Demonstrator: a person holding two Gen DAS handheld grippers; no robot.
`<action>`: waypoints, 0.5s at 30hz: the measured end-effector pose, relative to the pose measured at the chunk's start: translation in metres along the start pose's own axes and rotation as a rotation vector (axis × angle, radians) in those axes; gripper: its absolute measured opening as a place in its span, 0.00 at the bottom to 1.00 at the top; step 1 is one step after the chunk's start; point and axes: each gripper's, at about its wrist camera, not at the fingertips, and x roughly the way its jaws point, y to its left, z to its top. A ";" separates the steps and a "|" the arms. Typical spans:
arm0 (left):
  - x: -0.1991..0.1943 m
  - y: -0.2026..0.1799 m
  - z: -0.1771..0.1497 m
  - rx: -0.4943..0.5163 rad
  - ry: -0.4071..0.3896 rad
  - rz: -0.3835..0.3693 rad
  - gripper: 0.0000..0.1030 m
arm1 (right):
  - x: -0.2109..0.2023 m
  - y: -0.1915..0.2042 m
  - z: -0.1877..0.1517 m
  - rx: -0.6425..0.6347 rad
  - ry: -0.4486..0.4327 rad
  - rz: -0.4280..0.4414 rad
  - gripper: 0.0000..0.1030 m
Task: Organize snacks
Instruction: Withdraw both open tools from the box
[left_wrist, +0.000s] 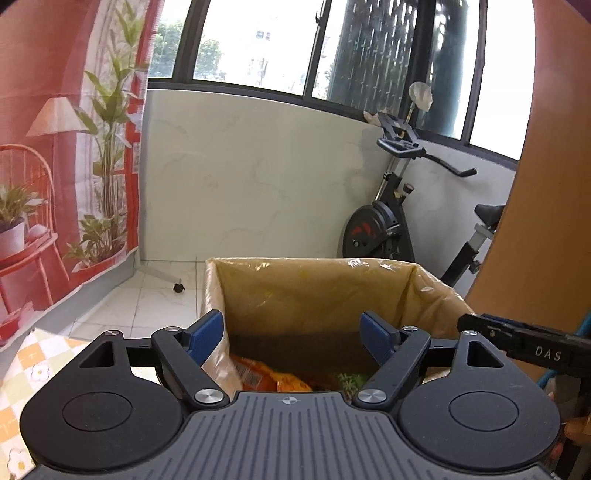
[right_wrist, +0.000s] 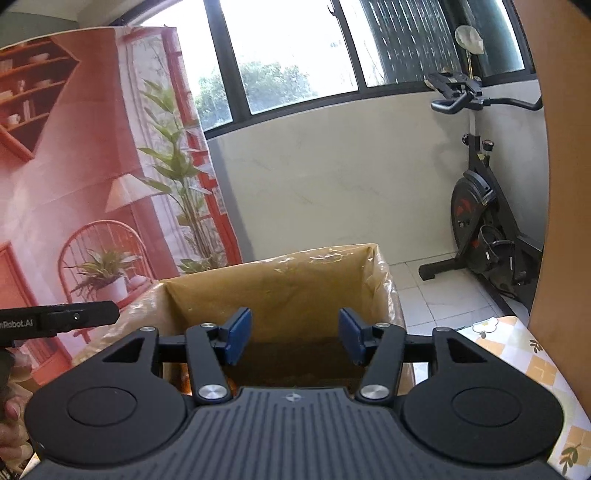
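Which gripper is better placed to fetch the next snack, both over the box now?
Left, marginally. Both grippers, left gripper and right gripper, hang open and empty over the lined box. No loose snack shows in either view; packets lie inside. The checkered tablecloth flanks both sides, so it's close.

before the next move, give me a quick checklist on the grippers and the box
1. Left gripper empty: ok, jaws apart, nothing between the pads.
2. Right gripper empty: ok, jaws apart, nothing between them.
3. Box open at the top: ok, its plastic liner is folded over the rim.
4. Snacks in the box: ok, orange and green packets lie at the bottom.
5. Room left in the box: ok, the packets sit low.
6. More snacks on the tablecloth: cannot tell, only its edges show.
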 end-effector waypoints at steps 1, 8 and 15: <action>-0.007 0.000 -0.003 -0.007 0.001 -0.002 0.80 | -0.006 0.002 -0.003 -0.002 -0.004 0.004 0.55; -0.046 -0.008 -0.029 0.003 0.004 -0.012 0.81 | -0.048 0.021 -0.033 -0.063 -0.027 -0.014 0.55; -0.064 -0.005 -0.065 -0.071 0.041 -0.023 0.81 | -0.070 0.024 -0.071 -0.027 0.008 -0.013 0.55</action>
